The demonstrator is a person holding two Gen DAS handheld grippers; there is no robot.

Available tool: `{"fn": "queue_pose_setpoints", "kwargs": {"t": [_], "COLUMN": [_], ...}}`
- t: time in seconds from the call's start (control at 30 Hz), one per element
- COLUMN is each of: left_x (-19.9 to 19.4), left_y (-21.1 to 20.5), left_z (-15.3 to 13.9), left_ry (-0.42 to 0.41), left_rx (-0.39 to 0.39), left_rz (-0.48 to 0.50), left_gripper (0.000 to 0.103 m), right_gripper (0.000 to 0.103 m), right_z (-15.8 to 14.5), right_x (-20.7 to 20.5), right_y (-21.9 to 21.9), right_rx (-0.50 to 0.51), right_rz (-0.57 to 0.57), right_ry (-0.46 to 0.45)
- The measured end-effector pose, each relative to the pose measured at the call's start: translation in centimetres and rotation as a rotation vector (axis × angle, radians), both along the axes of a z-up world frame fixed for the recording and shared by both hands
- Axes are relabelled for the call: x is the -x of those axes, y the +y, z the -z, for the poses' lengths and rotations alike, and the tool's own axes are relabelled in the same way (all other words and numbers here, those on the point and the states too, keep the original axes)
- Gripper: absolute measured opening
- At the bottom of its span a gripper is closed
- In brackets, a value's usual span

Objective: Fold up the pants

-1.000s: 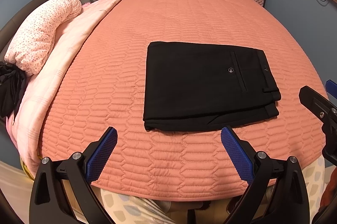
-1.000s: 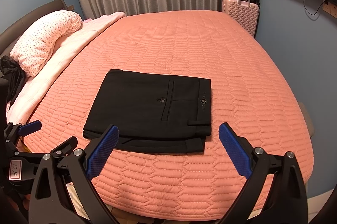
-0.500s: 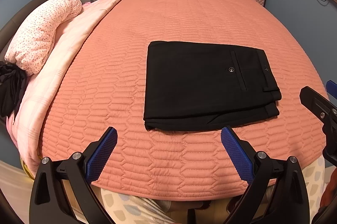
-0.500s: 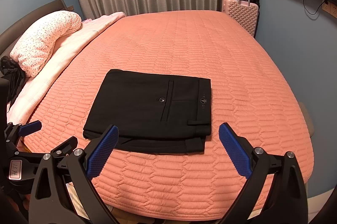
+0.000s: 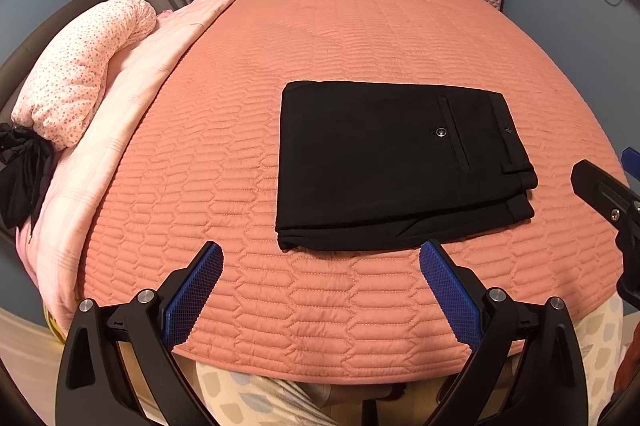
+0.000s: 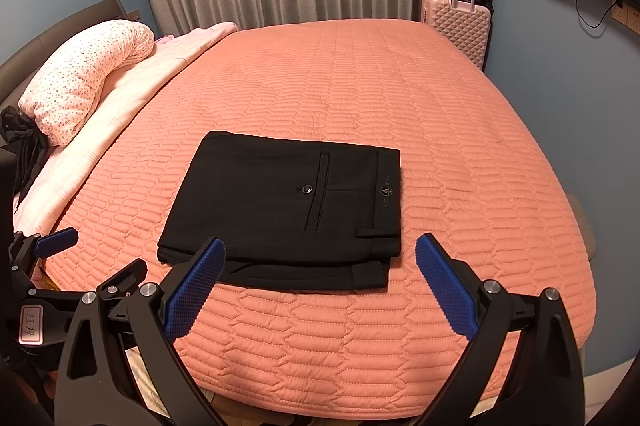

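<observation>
At the bottom of each frame, the left gripper (image 5: 320,290) and right gripper (image 6: 318,286) hang spread wide, empty. Just beyond them, folded black pants (image 6: 288,205) lie flat on the coral bedspread (image 6: 400,85), long axis left-right, waistband rightward. Only the right view shows waistband lettering.

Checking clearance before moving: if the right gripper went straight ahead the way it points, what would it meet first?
Probably the folded black pants on the bed; the right gripper, jaws open, points at their near edge, though depth is unclear.
</observation>
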State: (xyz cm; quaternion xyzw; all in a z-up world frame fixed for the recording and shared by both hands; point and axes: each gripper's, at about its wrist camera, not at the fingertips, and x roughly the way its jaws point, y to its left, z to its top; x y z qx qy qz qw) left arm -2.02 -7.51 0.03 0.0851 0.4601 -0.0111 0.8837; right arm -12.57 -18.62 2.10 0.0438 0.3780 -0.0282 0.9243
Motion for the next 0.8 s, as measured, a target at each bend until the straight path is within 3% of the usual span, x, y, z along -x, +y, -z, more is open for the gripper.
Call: {"fn": "queue_pose_setpoints", "kwargs": {"t": [0.5,0.8], "left_x": [0.08,-0.40], "left_y": [-0.13,0.48], "left_z": [-0.10,0.15], "left_ry": [-0.008,0.028], "left_rx": [-0.017,0.027], "left_rz": [-0.002,-0.016], "left_gripper": [0.098,0.097], "right_gripper": [0.095,0.095], "right_z": [0.03,0.05], "right_x": [-0.03,0.11], "right_y": [0.08,0.07], "right_rx": [0.001,0.000], "right_rz": [0.003,0.007], "right_ry": [0.003,0.000]}}
